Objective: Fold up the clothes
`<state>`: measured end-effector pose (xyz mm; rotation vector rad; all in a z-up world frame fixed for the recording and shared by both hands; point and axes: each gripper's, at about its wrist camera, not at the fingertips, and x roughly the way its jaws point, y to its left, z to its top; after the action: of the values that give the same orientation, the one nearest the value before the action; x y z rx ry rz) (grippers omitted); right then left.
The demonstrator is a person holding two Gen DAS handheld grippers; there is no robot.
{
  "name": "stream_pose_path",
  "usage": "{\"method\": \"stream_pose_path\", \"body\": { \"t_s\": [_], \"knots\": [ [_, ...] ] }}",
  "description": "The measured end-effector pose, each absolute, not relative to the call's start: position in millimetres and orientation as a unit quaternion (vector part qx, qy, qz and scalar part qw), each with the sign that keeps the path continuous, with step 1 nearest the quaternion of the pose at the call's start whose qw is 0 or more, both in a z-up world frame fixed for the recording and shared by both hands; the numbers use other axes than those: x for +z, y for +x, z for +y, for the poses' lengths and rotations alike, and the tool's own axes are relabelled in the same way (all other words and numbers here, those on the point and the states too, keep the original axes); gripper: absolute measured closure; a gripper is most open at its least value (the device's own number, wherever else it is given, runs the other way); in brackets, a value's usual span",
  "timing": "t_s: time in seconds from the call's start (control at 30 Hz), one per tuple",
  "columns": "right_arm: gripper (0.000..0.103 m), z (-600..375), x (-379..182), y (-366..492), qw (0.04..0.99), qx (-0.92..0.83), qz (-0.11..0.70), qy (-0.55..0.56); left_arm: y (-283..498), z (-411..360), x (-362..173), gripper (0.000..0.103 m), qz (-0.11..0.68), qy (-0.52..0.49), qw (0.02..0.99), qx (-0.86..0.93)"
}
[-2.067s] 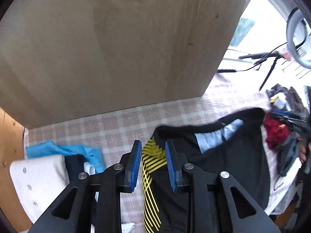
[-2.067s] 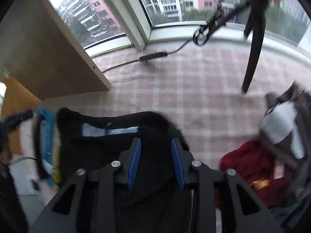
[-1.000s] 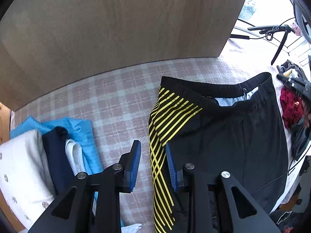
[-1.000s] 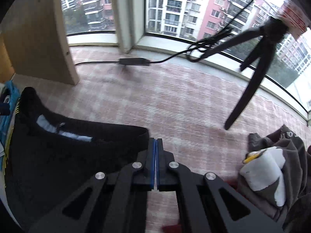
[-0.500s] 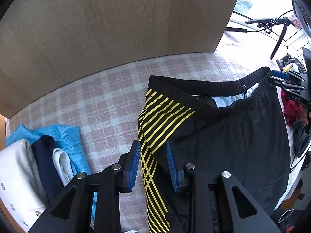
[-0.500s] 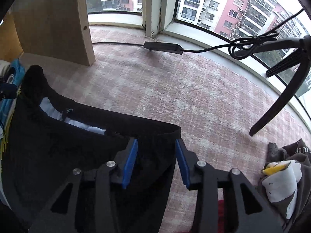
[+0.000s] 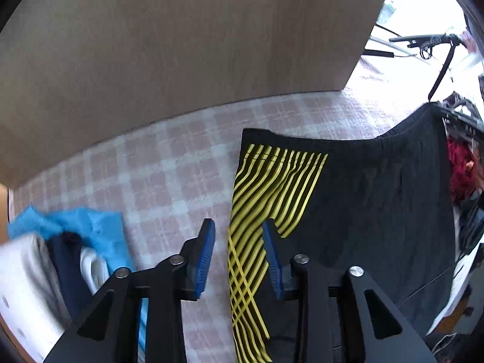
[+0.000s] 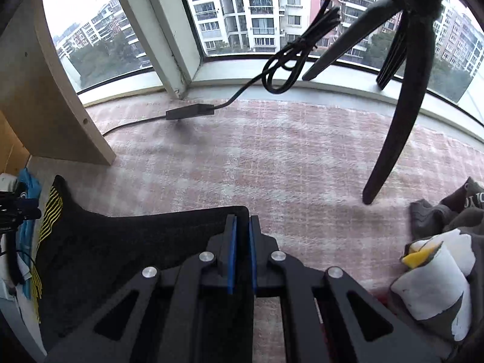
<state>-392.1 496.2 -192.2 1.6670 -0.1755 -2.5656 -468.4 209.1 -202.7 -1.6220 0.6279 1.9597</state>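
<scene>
Black shorts (image 7: pixel 372 199) with a yellow striped side panel (image 7: pixel 269 187) lie flat on the pink checked cloth (image 7: pixel 169 175). My left gripper (image 7: pixel 239 242) is open, its blue pads straddling the striped left edge of the shorts. My right gripper (image 8: pixel 241 236) is shut on the right waistband corner of the shorts (image 8: pixel 136 242). The right gripper also shows at the far right in the left wrist view (image 7: pixel 462 124).
A stack of folded clothes, blue, navy and white (image 7: pixel 60 254), sits left. A wooden panel (image 7: pixel 181 45) stands behind. A heap of red and grey clothes (image 8: pixel 444 260) lies right. A tripod leg (image 8: pixel 393 127), a cable with adapter (image 8: pixel 190 112) and the window ledge lie ahead.
My right gripper was shut, opened over the waistband, and has shut again on its corner. The waistband is pulled flat and the pale lining no longer shows. The left gripper stayed open.
</scene>
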Motion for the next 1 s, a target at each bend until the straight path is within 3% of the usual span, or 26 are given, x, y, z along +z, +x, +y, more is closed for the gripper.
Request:
{"method": "stream_pose_path", "body": {
  "t_s": [0.33,0.37,0.4,0.5,0.6,0.63,0.87,0.93,1.0],
  "knots": [
    [0.095,494.5,-198.7,-393.2,0.047,-0.831,-0.059,0.551,-494.9,234.9,-219.4,0.068,0.227,-0.595,0.254,0.728],
    [0.095,495.6,-198.2,-393.9,0.047,-0.834,-0.062,0.547,-494.3,236.2,-220.4,0.070,0.229,-0.591,0.255,0.730],
    [0.095,495.8,-196.3,-394.6,0.049,-0.837,-0.067,0.540,-493.5,237.3,-221.1,0.080,0.230,-0.587,0.257,0.733],
    [0.095,493.0,-196.6,-398.4,0.054,-0.839,-0.071,0.537,-489.3,237.6,-220.3,0.098,0.231,-0.569,0.264,0.744],
    [0.093,487.0,-205.3,-403.6,0.046,-0.830,-0.046,0.554,-487.6,230.2,-211.9,0.101,0.215,-0.551,0.266,0.761],
    [0.089,485.3,-208.1,-404.6,0.041,-0.827,-0.037,0.560,-488.0,225.5,-207.1,0.101,0.203,-0.545,0.268,0.768],
    [0.086,480.6,-208.0,-410.5,0.046,-0.830,-0.049,0.554,-514.0,199.4,-210.4,0.102,0.144,-0.564,0.224,0.781],
    [0.084,473.2,-207.0,-411.6,0.036,-0.829,-0.027,0.558,-516.1,204.9,-216.5,0.100,0.163,-0.568,0.213,0.778],
    [0.084,467.4,-201.7,-409.4,0.030,-0.831,-0.010,0.556,-514.6,208.4,-208.4,0.090,0.185,-0.561,0.203,0.781]
  ]
}}
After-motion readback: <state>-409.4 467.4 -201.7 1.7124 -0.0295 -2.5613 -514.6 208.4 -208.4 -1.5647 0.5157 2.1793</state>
